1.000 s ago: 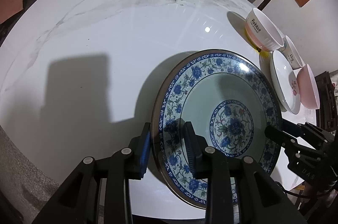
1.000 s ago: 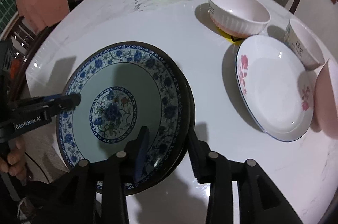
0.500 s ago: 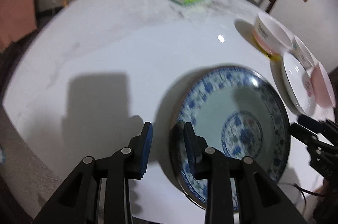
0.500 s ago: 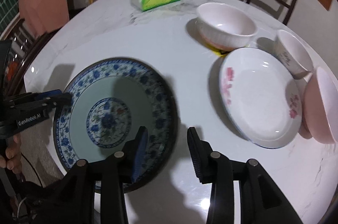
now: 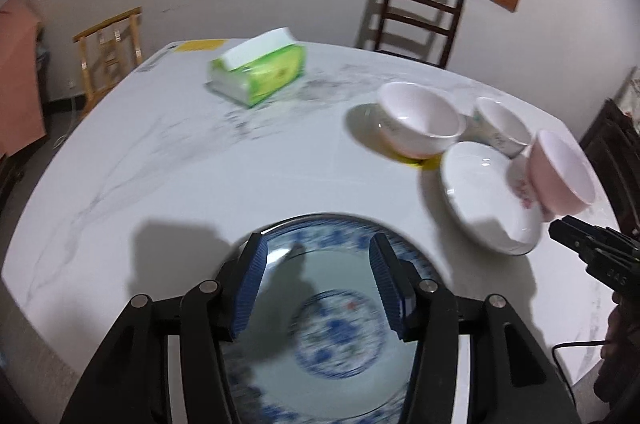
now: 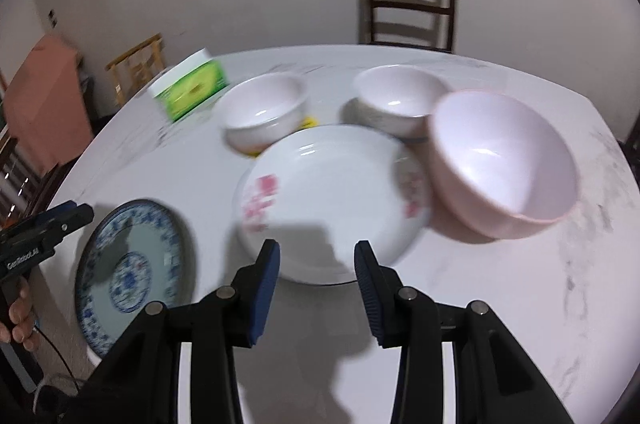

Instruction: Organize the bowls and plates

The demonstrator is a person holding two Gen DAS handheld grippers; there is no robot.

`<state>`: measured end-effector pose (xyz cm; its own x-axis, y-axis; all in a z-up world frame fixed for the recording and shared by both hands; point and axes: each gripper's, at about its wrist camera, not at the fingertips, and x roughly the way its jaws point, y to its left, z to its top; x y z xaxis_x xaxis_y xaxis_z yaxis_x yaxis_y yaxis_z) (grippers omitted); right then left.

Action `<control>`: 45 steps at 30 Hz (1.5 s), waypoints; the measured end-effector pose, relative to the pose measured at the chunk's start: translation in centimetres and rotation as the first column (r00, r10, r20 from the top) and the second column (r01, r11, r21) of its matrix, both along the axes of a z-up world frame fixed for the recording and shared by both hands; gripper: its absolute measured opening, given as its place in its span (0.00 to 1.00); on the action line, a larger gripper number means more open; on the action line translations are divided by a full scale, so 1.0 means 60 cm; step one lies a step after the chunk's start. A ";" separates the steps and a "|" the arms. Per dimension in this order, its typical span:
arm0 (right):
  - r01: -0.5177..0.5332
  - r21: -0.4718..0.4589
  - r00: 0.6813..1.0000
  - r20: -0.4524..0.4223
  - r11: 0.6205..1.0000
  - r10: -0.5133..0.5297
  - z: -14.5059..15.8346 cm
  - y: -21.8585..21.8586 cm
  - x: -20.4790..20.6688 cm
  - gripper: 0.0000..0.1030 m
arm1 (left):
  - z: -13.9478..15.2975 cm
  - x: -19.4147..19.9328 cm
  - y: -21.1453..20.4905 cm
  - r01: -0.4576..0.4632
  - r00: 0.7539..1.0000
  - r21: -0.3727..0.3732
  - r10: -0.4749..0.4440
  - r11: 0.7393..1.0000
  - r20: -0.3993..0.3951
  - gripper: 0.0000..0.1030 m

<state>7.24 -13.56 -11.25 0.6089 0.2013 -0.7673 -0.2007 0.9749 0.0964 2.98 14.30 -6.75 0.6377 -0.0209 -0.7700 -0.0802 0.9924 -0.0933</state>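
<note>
The blue-patterned plate (image 6: pixel 130 274) is lying flat at the table's (image 5: pixel 240 164) near left edge, and its rim is looking close to that edge, so a careless nudge there could send it off. To its right the white floral plate (image 6: pixel 332 200) is sitting with the pink bowl (image 6: pixel 504 160) touching its rim; lifting the plate carelessly could tip that bowl. The left gripper (image 5: pixel 316 280) is hanging over the blue plate, jaws wide apart, gripping nothing. The right gripper (image 6: pixel 316 280) is pointing at the white plate's near rim, jaws equally spread and empty.
</note>
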 end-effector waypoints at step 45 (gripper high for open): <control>0.039 0.165 0.991 -0.135 0.985 -0.017 -0.122 -0.109 0.157 0.15 | -0.135 0.232 -0.170 0.134 0.951 -0.267 -0.200 0.954 -0.236 0.21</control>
<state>16.67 -20.10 -18.57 0.5114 0.3177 -0.7985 -0.1481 0.9478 0.2823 16.88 4.08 -14.84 0.3895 -0.3185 -0.8642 0.0310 0.9423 -0.3333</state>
